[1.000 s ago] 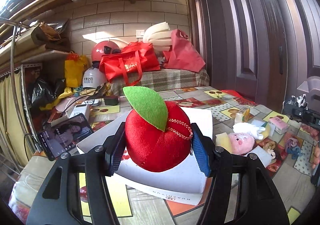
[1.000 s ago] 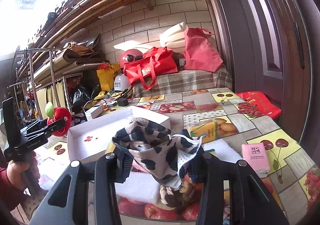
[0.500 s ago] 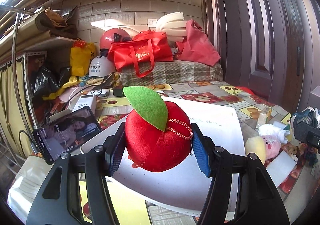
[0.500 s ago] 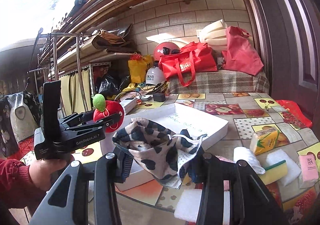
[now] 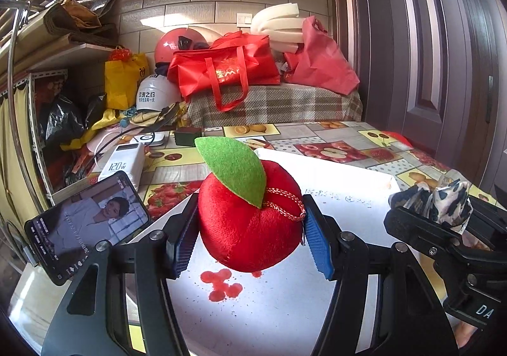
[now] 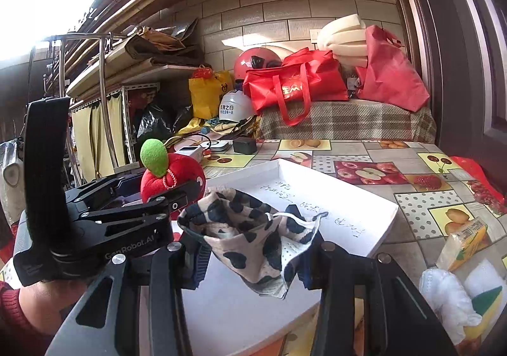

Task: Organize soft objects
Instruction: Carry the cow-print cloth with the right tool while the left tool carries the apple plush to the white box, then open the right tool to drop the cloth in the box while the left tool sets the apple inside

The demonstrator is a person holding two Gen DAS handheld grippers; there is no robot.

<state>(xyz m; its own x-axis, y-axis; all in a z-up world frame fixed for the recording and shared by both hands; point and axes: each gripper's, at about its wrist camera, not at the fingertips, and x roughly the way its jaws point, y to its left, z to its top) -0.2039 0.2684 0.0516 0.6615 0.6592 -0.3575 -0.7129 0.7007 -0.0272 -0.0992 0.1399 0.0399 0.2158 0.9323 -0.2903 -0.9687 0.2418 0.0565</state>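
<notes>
My left gripper (image 5: 250, 237) clamps red plush apple with green felt leaf (image 5: 248, 219); my right gripper (image 6: 253, 256) pinches cow-print cloth pouch (image 6: 253, 238). Both now carried over shallow white cardboard tray (image 6: 355, 213), a second ago beside it. Release next, likely.

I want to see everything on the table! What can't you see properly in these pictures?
- Left wrist view: apple hides part of the white tray.
- Right wrist view: cow-print cloth hides part of the tray's handwriting; it is too small to read.
- Right wrist view: the lower right edge cuts off the sponge.
</notes>
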